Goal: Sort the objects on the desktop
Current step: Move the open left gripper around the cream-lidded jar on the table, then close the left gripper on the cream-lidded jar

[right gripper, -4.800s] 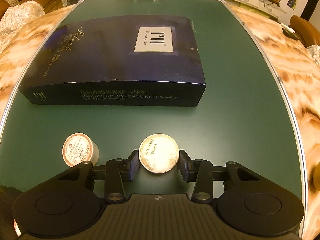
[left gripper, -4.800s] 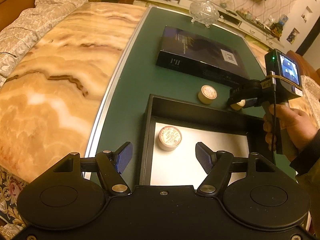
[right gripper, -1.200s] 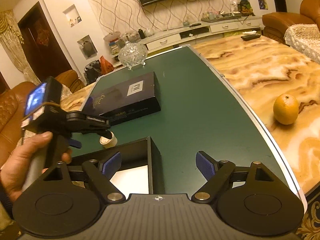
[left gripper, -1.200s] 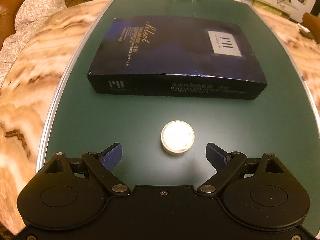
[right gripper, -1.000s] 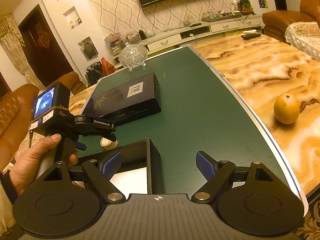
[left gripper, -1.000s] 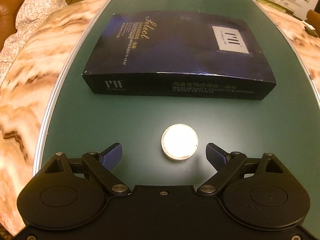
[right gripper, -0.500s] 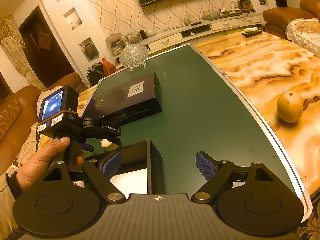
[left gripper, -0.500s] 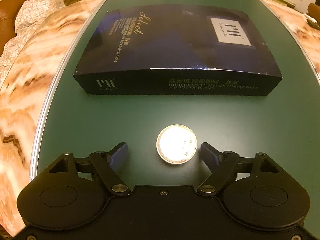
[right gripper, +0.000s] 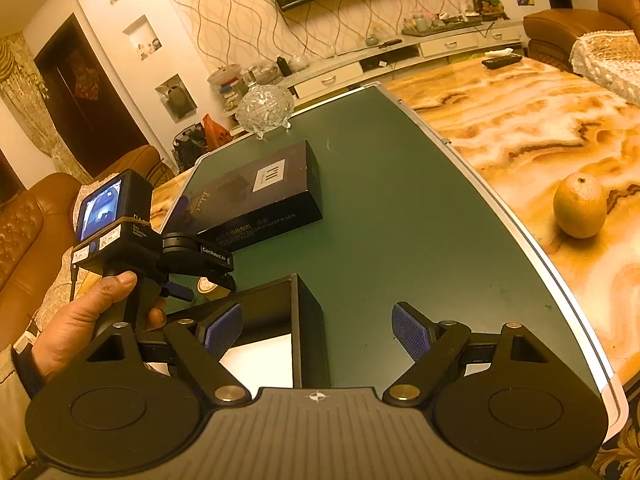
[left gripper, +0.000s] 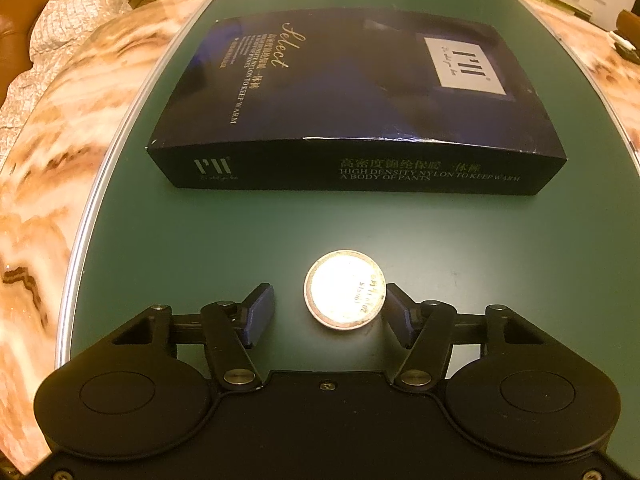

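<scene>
A small round tin with a pale lid stands on the green table top, in front of a long dark box. My left gripper points down at the tin and its jaws are closing around it. The right pad meets the tin's edge while the left pad is still apart from it. In the right wrist view a hand holds that gripper over the tin. My right gripper hangs open and empty above a corner of the black tray.
The tray has a white floor and stands nearer than the dark box. A cut-glass bowl is at the far end of the green top. An orange lies on the marble surface to the right. Sofas ring the table.
The left jaws have narrowed from wide open to close around the tin, and that gripper has crept a little nearer to it. The right gripper has kept still and open.
</scene>
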A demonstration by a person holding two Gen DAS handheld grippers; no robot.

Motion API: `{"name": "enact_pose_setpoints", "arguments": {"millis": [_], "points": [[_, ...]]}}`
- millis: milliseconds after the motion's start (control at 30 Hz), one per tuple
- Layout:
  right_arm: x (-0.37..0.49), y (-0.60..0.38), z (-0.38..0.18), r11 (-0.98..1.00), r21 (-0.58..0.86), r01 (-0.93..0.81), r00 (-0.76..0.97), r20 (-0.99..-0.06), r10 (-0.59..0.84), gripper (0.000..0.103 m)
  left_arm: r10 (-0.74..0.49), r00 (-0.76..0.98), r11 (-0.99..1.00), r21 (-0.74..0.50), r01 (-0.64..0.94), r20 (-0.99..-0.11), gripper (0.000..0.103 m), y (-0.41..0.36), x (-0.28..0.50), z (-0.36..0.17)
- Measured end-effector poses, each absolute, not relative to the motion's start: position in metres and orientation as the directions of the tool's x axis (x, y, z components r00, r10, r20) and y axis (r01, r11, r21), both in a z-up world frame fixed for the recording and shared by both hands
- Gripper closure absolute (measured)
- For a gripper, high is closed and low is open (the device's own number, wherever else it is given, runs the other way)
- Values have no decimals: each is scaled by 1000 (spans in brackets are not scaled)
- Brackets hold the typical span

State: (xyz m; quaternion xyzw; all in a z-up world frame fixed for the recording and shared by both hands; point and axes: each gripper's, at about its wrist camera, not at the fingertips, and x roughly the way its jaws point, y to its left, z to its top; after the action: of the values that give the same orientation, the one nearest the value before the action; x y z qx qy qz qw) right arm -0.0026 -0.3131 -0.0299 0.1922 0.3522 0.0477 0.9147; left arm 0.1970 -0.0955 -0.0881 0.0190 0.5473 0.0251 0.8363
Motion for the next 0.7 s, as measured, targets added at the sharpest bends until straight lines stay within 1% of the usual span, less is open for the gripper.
{"name": "enact_pose_setpoints", "arguments": {"millis": [267, 700], "points": [[-2, -314, -31, 921, 387, 50, 747, -626, 223, 18, 40, 399, 999, 36, -19, -916, 51, -94, 198, -86], [-3, -316, -33, 917, 395, 57, 751, -622, 221, 18, 10, 399, 1000, 8, -7, -917, 59, -89, 200, -85]]}}
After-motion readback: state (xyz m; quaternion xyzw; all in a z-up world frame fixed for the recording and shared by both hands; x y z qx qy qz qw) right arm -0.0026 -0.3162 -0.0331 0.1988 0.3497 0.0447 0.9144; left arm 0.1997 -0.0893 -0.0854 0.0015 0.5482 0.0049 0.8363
